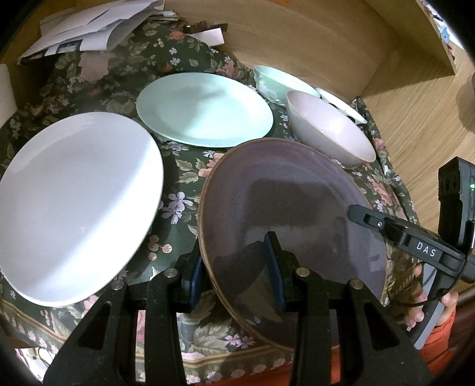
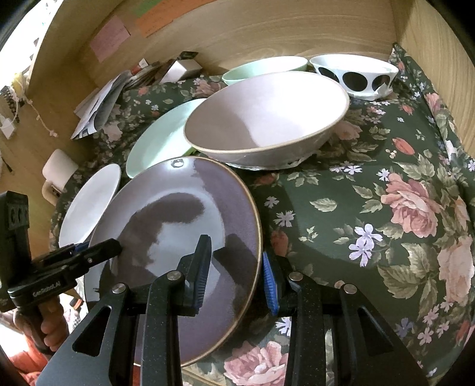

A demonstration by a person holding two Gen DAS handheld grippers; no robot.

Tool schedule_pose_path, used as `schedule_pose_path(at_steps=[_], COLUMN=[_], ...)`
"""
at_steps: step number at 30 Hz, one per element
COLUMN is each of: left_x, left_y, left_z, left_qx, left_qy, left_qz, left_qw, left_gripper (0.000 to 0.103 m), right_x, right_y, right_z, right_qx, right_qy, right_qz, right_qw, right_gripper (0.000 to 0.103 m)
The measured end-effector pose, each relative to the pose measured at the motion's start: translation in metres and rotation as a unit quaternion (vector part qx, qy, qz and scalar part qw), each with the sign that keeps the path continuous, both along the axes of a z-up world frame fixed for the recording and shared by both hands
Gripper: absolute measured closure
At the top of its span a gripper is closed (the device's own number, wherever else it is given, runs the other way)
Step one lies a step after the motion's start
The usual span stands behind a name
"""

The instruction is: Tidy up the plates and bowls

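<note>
A purple plate [image 1: 297,207] with a brown rim is tilted above the floral cloth; it also shows in the right wrist view [image 2: 184,225]. My left gripper [image 1: 237,279] straddles its left rim, jaws a plate-width apart, not clamped tight. My right gripper [image 2: 236,274] straddles its right rim the same way; it shows at the right of the left wrist view [image 1: 365,218]. A white plate [image 1: 74,207] and a mint plate [image 1: 204,110] lie on the cloth. A pink bowl [image 2: 267,118], a mint bowl [image 2: 264,69] and a black-dotted white bowl [image 2: 354,75] stand behind.
The floral cloth [image 2: 371,193] covers a wooden nook with walls behind and at the right [image 2: 267,29]. Loose papers [image 1: 95,26] and small boxes lie at the back left. A white object [image 2: 58,173] sits at the cloth's left edge.
</note>
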State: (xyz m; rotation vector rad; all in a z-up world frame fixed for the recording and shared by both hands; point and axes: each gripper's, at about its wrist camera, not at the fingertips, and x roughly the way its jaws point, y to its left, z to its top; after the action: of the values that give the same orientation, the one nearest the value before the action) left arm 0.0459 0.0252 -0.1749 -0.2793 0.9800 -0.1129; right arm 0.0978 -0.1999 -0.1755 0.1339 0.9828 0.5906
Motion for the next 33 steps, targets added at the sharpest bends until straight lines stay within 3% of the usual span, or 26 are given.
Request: schedule_pose_path(at_steps=[10, 14, 19, 25, 29, 33], left_x=[0.007, 0.008, 0.011, 0.005, 0.0, -0.007], left_y=[0.001, -0.003, -0.001, 0.003, 0.008, 0.017], left_z=[-0.004, -0.004, -0.005, 0.011, 0.026, 0.041], left_qx=[0.0, 0.025, 0.023, 0.03, 0.034, 0.039], left_qy=[0.002, -0.007, -0.006, -0.036, -0.057, -0.083], left_qz=[0.005, 0.005, 0.005, 0.01, 0.015, 0.027], left_qw=[1.0, 0.9997, 0.9997, 0.9989, 0.9977, 0.9954], left_gripper=[0.066, 0.066, 0.066, 0.066, 0.063, 0.052], right_x=[0.003, 0.0, -0.001, -0.005, -0.009, -0.012], right_y=[0.004, 0.003, -0.001, -0.002, 0.006, 0.019], right_z=[-0.001, 0.007, 0.014, 0.028, 0.044, 0.06], right_qx=[-0.008, -0.023, -0.029, -0.02, -0.013, -0.009], right_qy=[-0.005, -0.034, -0.045, -0.058, -0.081, -0.108], right_qz=[0.002, -0.005, -0.01, -0.011, -0.001, 0.016], right_qw=[1.0, 0.999, 0.999, 0.998, 0.997, 0.994], right_gripper=[0.071, 0.071, 0.071, 0.071, 0.063, 0.055])
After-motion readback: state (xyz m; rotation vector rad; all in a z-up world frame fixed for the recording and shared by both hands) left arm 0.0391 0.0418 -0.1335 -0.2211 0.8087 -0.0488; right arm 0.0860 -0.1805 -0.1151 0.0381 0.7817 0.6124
